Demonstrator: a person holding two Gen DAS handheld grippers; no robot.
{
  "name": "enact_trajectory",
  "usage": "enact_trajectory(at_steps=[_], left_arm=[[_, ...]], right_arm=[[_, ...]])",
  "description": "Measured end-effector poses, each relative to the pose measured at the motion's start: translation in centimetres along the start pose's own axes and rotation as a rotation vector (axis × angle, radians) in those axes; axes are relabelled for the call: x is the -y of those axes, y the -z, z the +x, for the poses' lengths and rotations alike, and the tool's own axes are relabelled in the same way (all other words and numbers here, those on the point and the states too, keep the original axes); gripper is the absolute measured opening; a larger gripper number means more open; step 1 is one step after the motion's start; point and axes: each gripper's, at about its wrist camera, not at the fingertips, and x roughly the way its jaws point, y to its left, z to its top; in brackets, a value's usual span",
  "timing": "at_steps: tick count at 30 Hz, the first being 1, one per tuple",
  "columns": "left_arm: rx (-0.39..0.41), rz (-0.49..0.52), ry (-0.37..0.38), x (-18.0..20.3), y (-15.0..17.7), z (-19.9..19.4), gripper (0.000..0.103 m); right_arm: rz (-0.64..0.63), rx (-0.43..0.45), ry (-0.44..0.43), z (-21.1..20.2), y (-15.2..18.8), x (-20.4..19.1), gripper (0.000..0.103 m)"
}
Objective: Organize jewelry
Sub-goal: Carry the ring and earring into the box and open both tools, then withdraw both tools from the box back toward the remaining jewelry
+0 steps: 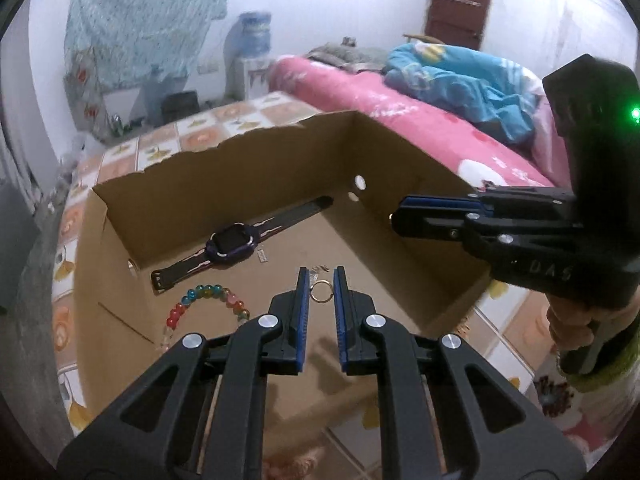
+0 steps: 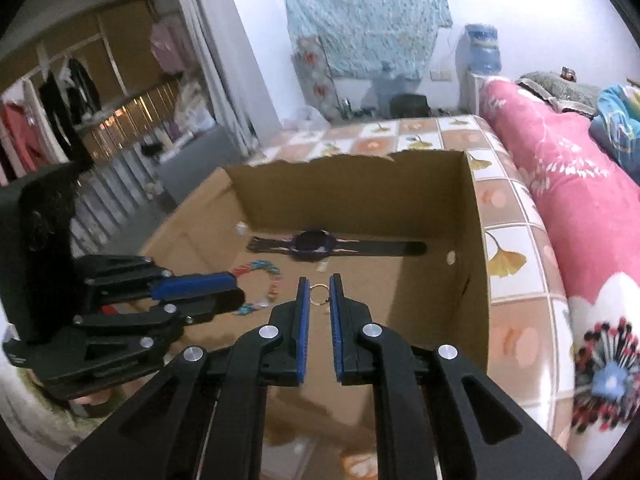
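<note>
An open cardboard box (image 1: 240, 168) (image 2: 360, 192) holds a dark purple watch (image 1: 232, 242) (image 2: 314, 242) along its far wall and a coloured bead bracelet (image 1: 208, 300) (image 2: 260, 270) on its floor. My left gripper (image 1: 321, 274) (image 2: 239, 292) hangs over the box, shut on a small gold ring (image 1: 321, 292) that spans its blue pads. My right gripper (image 2: 319, 282) (image 1: 396, 216) hangs beside it and pinches a second gold ring (image 2: 319, 294) the same way. From the side, neither ring shows in the other gripper's view.
The box sits on a table with a tile-patterned cloth (image 1: 200, 128) (image 2: 516, 280). A pink bed (image 1: 400, 120) (image 2: 580, 200) runs along the right. A tiny gold piece (image 1: 320, 270) and a small pale bit (image 1: 262, 256) lie on the box floor.
</note>
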Motion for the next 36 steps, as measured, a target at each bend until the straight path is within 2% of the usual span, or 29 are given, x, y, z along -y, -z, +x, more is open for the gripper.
enact_trajectory(at_steps=[1, 3, 5, 17, 22, 23, 25, 26, 28, 30, 36], left_arm=[[0.001, -0.01, 0.002, -0.2, -0.3, 0.2, 0.011], [0.005, -0.031, 0.012, -0.7, -0.6, 0.3, 0.02], [0.021, -0.059, 0.022, -1.1, -0.7, 0.1, 0.024], [0.096, -0.112, 0.017, -2.0, -0.2, -2.3, 0.026], [0.155, -0.112, 0.008, -1.8, 1.4, -5.5, 0.042], [0.167, -0.11, 0.0, -1.7, 1.9, -6.2, 0.05], [0.19, -0.105, -0.012, -1.6, 3.0, -7.7, 0.059], [0.199, -0.103, -0.018, -1.4, 3.8, -8.4, 0.064], [0.195, -0.102, -0.018, -1.2, 5.1, -9.4, 0.072], [0.177, -0.096, -0.011, -0.9, 6.5, -10.0, 0.08], [0.058, -0.031, -0.006, 2.1, 11.4, -9.6, 0.089]], right_arm=[[0.0, 0.001, 0.006, 0.1, -0.1, 0.1, 0.011], [0.002, 0.009, 0.017, 0.2, -0.6, 0.5, 0.011], [0.016, 0.03, 0.011, -0.3, -0.8, 0.9, 0.012], [0.085, 0.153, -0.006, -4.8, -0.5, 2.7, 0.02], [0.085, 0.241, -0.018, -9.0, 0.8, 2.6, 0.031], [0.086, 0.252, -0.024, -9.6, 1.0, 2.6, 0.032], [0.09, 0.279, -0.055, -11.3, 2.2, 2.5, 0.044], [0.092, 0.286, -0.072, -12.2, 3.1, 2.3, 0.047], [0.084, 0.277, -0.077, -12.8, 4.4, 1.9, 0.056], [0.065, 0.236, -0.061, -12.9, 6.2, 1.1, 0.06], [0.078, 0.032, 0.049, -10.4, 11.3, 0.1, 0.068]])
